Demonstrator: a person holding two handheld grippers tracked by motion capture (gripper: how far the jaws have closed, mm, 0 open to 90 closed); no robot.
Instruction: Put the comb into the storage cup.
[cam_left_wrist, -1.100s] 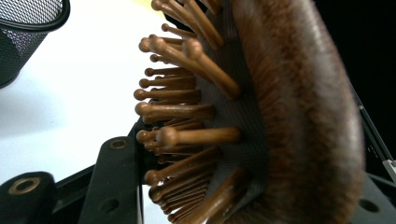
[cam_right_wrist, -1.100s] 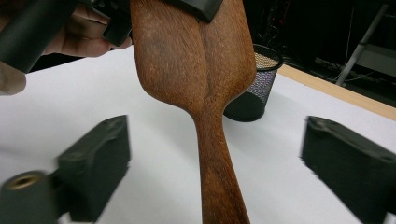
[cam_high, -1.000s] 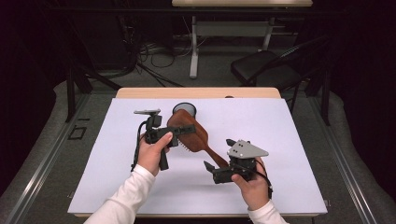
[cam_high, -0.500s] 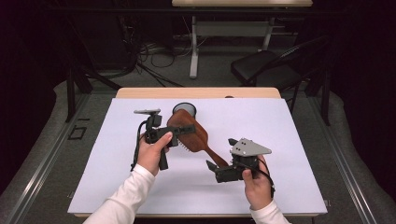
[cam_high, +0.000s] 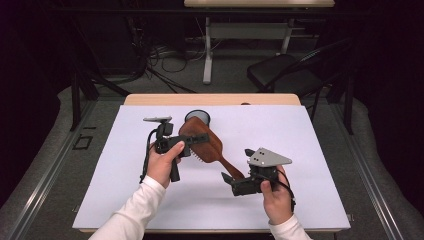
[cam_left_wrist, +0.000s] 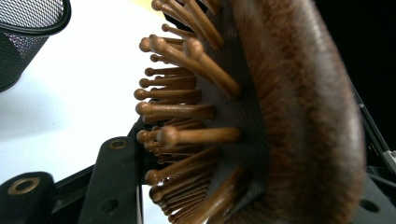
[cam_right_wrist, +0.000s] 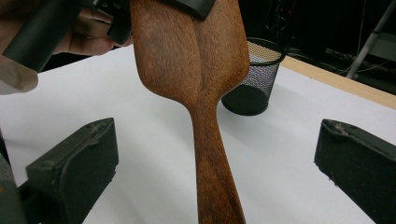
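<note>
A brown wooden hairbrush (cam_high: 209, 145) is held off the white table, tilted, with its handle (cam_right_wrist: 215, 177) pointing toward my right gripper. My left gripper (cam_high: 194, 141) is shut on the brush head. In the left gripper view the wooden bristles (cam_left_wrist: 177, 112) and the padded head (cam_left_wrist: 299, 116) sit between the jaws of my left gripper (cam_left_wrist: 243, 198). My right gripper (cam_high: 229, 179) is open; in the right gripper view its jaws stand wide apart on either side of the handle without touching it (cam_right_wrist: 217, 170).
A black mesh cup (cam_high: 198, 118) stands on the white table cover (cam_high: 310, 150) just behind the brush head, also seen as the mesh cup (cam_right_wrist: 254, 79) and the mesh cup (cam_left_wrist: 28, 37). A chair and cables lie beyond the table's far edge.
My right gripper has drifted slightly to the right near the handle's end. The left gripper and the brush have stayed in place.
</note>
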